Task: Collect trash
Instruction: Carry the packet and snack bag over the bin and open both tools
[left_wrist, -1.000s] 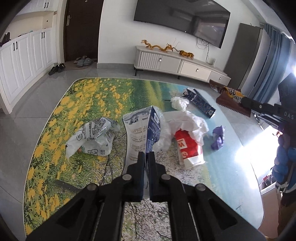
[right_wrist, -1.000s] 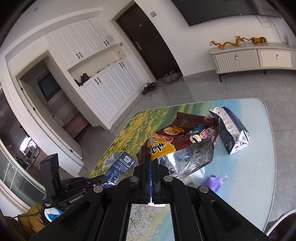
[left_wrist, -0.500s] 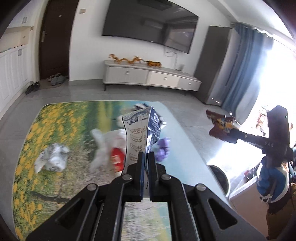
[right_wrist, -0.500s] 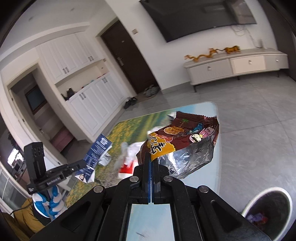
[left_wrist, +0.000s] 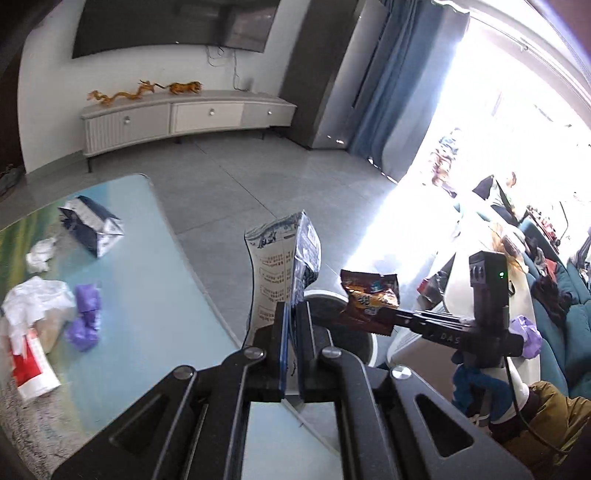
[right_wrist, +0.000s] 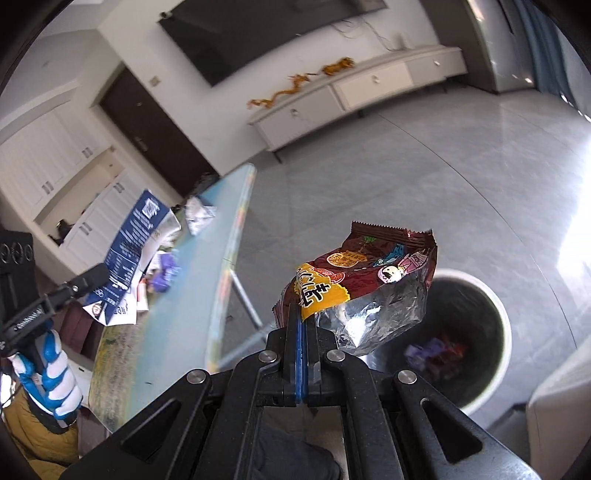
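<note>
1. Left gripper: jaws pressed together on the lower edge of a blue-and-white carton wrapper, which stands upright above the fingertips, off the table edge and over the floor.
2. Right gripper: jaws clamped flat on the corner of a brown snack bag, whose silver inner side faces down and to the right of the fingers.
3. Trash bin: round, white-rimmed, dark inside, on the floor just beyond and to the right of the right gripper; the snack bag hangs over its near rim. Blurred coloured scraps lie at its bottom. In the left wrist view the bin rim shows directly past the left fingertips.
4. Table: to the left of the left gripper, carrying a purple wad, crumpled white paper, a red-and-white pack and a dark foil bag.
5. TV cabinet: far ahead, against the wall.
</note>
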